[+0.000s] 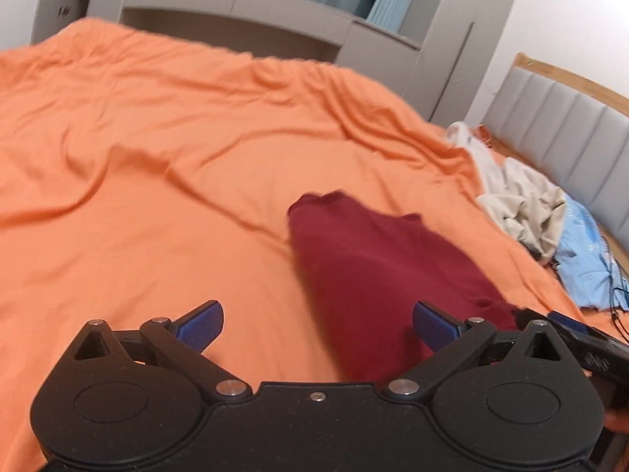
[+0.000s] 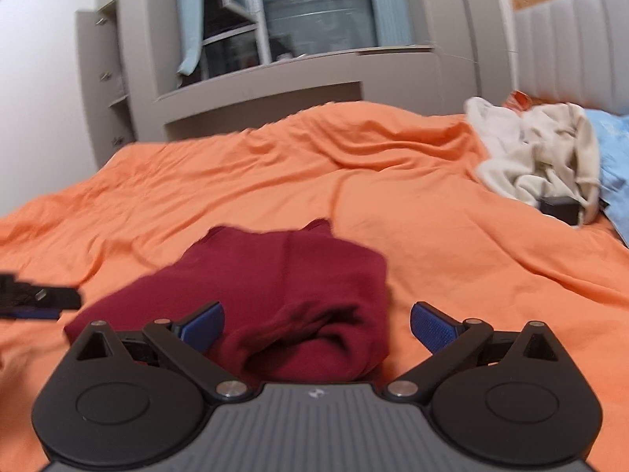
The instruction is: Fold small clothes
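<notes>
Maroon shirt (image 2: 298,291) on bed (image 2: 452,244) | soft, light, floppy; pinch near hem | left claw (image 1: 317,324) released | right claw (image 2: 317,326) released

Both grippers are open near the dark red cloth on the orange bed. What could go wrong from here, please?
1. The folded dark red garment has a loose, bulging near edge; a grab there may undo the fold.
2. The wrinkled orange bedsheet lies directly under it, so the open right gripper might pinch sheet too.
3. The open left gripper sits beside the garment and could drag it.
</notes>
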### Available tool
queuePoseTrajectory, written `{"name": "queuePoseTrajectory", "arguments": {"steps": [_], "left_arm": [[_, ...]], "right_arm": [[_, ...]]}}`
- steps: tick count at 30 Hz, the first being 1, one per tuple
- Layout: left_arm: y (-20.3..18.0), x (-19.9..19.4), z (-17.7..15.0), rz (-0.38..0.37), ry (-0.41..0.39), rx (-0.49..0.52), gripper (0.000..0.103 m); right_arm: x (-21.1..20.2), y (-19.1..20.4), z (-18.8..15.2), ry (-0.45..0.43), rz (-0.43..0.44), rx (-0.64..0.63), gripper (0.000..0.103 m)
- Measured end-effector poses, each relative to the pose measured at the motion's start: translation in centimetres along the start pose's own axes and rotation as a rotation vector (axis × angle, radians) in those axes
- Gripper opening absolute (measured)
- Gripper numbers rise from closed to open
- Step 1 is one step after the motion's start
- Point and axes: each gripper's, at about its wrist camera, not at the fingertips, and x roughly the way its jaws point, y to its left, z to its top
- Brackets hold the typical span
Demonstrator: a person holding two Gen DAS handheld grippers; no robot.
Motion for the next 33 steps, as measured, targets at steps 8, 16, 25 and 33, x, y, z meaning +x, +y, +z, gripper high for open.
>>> {"name": "queuePoseTrajectory", "arguments": {"steps": [8,16,25,33], "left_arm": [[0.0,1.4,-1.0,0.008,0.028,0.009,0.103],[0.3,1.7,-1.3,0.009,0.043,-0.006,0.103],[-0.2,1.7,-1.5,0.021,0.028,0.018,0.103],[-0.2,1.7,-1.5,0.018,0.033,0.013,0.103]], "right_arm": [[1.5,-0.2,-1.7,0.148,-0.019,-0.005,0.103],[0.2,-4.8,-0.6,0.093,0.115,0.244,0.103],[3.9,-8.7,0.2,0.094,-0.066,0.403,0.103],[4.6,-7.3,-1.6,0.186,-0.150,0.345,0.103]]}}
